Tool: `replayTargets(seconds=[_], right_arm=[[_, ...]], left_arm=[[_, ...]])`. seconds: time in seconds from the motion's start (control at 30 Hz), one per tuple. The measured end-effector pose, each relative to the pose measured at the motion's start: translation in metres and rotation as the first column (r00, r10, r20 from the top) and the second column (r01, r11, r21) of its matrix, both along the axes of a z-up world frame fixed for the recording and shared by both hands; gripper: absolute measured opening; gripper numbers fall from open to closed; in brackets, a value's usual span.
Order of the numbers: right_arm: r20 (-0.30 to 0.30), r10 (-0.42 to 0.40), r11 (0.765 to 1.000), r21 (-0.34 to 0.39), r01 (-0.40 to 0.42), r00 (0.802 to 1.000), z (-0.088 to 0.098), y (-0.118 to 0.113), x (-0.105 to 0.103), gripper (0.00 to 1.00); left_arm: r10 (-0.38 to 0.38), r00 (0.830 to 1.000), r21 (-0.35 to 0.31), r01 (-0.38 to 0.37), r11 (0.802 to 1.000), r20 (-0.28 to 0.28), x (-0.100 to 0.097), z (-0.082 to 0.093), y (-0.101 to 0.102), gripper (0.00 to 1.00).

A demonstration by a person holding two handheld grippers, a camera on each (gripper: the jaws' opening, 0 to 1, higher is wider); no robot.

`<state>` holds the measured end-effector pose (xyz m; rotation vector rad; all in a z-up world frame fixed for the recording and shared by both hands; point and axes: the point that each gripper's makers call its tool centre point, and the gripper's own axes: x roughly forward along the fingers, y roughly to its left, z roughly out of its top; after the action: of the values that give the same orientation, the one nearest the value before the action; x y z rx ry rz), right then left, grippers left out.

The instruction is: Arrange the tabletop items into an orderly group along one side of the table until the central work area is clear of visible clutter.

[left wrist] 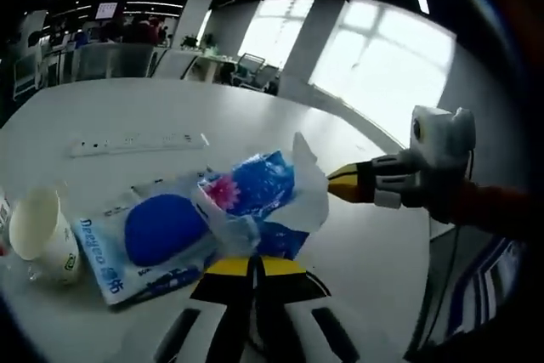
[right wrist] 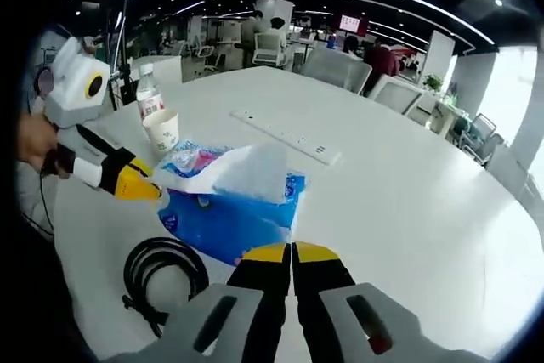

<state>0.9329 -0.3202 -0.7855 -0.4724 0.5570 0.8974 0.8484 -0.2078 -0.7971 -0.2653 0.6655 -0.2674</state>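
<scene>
Tissue pack (left wrist: pixel 255 189) sits mid-desk (left wrist: pixel 357 235) beside paper cup (left wrist: pixel 38 231). Both my grippers look clamped on it: left gripper (left wrist: pixel 255 265) at near edge, right gripper (left wrist: pixel 333 183) pinching the loose tissue. Soft, light, tears easily; better to grip the pack body

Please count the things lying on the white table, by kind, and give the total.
Blue tissue packs: 2 (second one)
Paper cup: 1
Water bottle: 1
White power strip: 1
Black coiled cable: 1
Total: 6
</scene>
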Motion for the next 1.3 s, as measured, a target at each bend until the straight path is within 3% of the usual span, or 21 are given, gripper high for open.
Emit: replayTargets(seconds=[0.63,1.2,1.3], right_arm=[[-0.005,-0.106,0.994,0.006,0.107,0.994,-0.004,-0.047,0.02,0.0],[0.024,-0.208,0.978,-0.029,0.209,0.978,-0.024,-0.08,0.038,0.0],[0.017,-0.222,0.975,-0.029,0.222,0.975,-0.03,-0.084,0.044,0.0]], left_arm=[[-0.126,0.992,0.054,0.126,0.991,-0.012,0.035,0.003,-0.035,0.0],[-0.169,0.985,0.086,0.17,0.982,-0.026,0.068,-0.008,-0.061,0.0],[-0.144,0.989,0.059,0.146,0.988,-0.029,0.075,-0.013,-0.062,0.0]])
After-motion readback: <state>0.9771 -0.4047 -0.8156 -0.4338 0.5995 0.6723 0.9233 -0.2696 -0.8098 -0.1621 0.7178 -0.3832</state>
